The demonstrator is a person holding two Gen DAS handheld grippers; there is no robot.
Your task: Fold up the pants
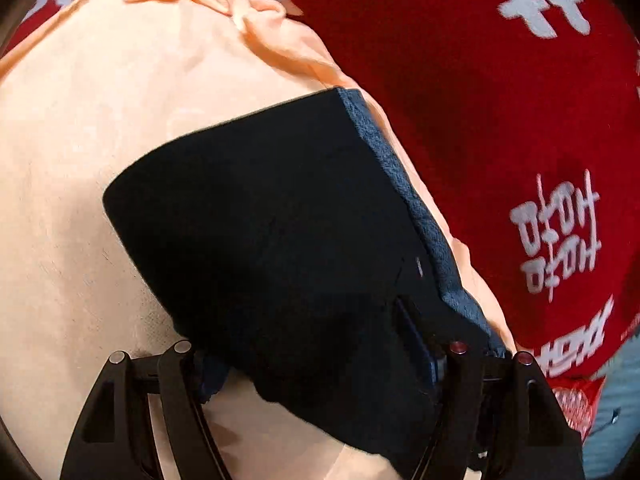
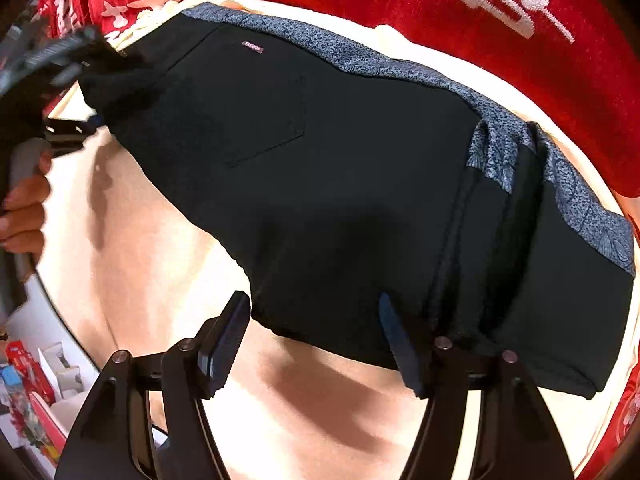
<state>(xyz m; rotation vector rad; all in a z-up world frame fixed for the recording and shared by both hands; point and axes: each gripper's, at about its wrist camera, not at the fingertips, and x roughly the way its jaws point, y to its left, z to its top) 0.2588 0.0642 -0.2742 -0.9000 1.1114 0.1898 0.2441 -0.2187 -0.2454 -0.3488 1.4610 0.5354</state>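
You're looking at black pants [image 2: 320,184] with a blue-grey speckled lining [image 2: 400,64] along their 12-to-3 o'clock edge and a small pink label [image 2: 253,47]. Under them lies a peach cloth [image 1: 80,160], and beyond it, toward 1 o'clock, a red cloth [image 1: 500,120] printed with white characters.

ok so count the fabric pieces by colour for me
black pants with blue patterned lining: 1
peach cloth under the pants: 1
red blanket with white lettering: 1
total: 3
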